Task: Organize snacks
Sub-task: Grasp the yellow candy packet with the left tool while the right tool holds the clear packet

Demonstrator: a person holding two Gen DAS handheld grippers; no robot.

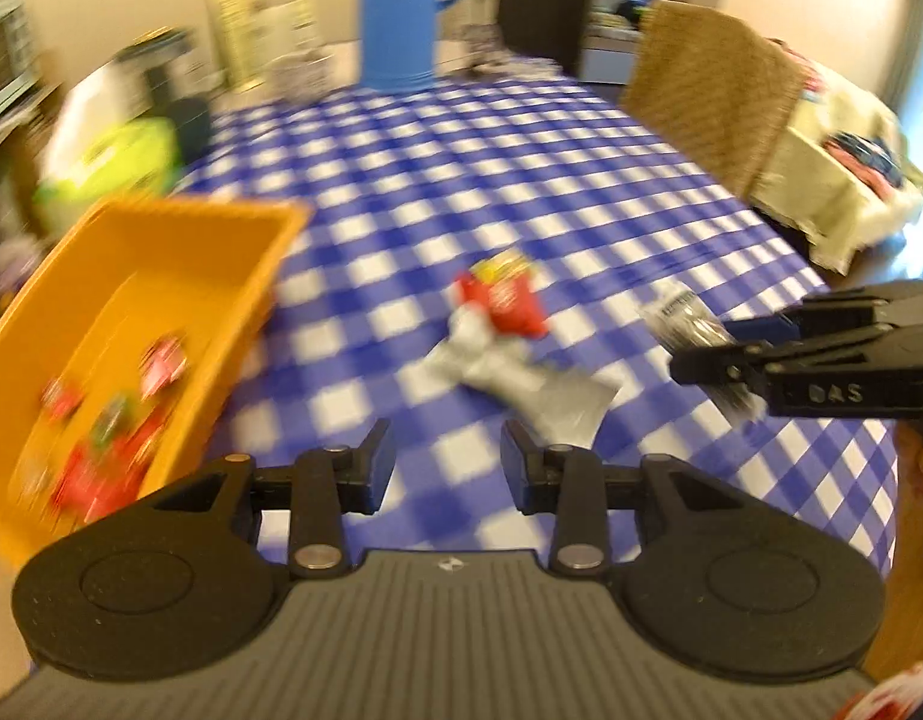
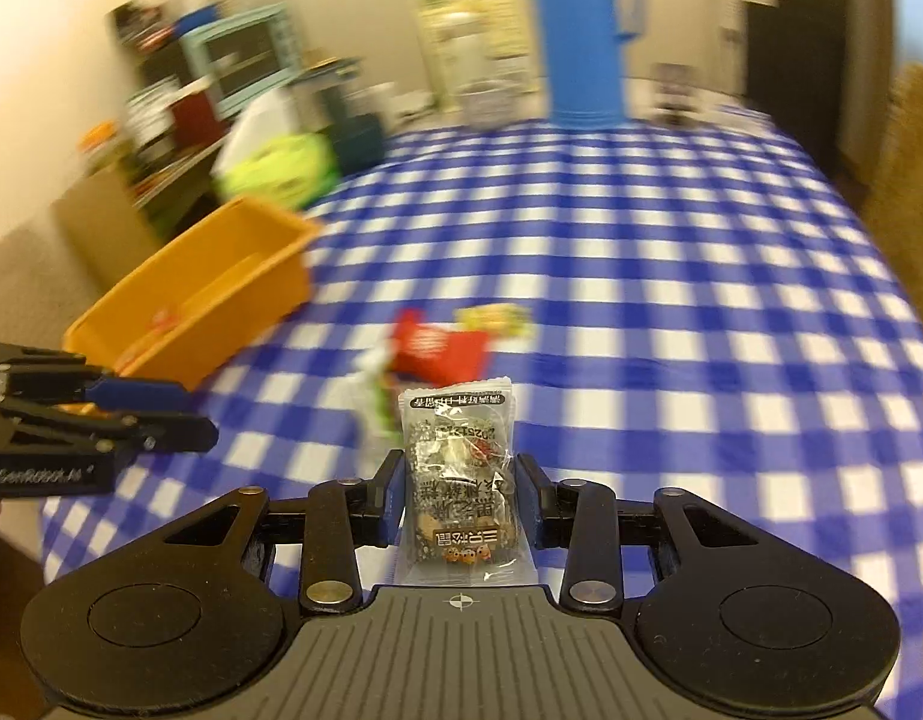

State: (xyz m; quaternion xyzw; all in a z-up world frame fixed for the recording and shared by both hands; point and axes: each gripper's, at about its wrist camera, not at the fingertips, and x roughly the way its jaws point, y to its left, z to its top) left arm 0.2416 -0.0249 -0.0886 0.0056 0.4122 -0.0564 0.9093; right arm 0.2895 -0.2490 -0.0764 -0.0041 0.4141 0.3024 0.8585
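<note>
My right gripper [image 2: 458, 480] is shut on a clear grey snack packet [image 2: 458, 450] with printed text, held upright above the blue checked table [image 2: 671, 276]. The left wrist view shows that gripper [image 1: 704, 348] at the right with the packet [image 1: 680, 315] sticking out of it. My left gripper [image 1: 449, 468] is open with nothing between its fingers, and it hovers near the table's front edge; it shows at the left [image 2: 197, 414] in the right wrist view. Ahead lie a red packet [image 1: 509, 303], a silver packet [image 1: 521, 375] and a yellow one [image 1: 503, 264]. An orange bin [image 1: 179, 252] at the left holds several red packets [image 1: 113, 456].
A tall blue jug [image 2: 587, 30] stands at the far end of the table. A woven chair back [image 1: 713, 90] is at the table's right side. A bright green bag [image 1: 119, 162] and cluttered shelves [image 2: 233, 60] sit beyond the bin. The pictures are motion-blurred.
</note>
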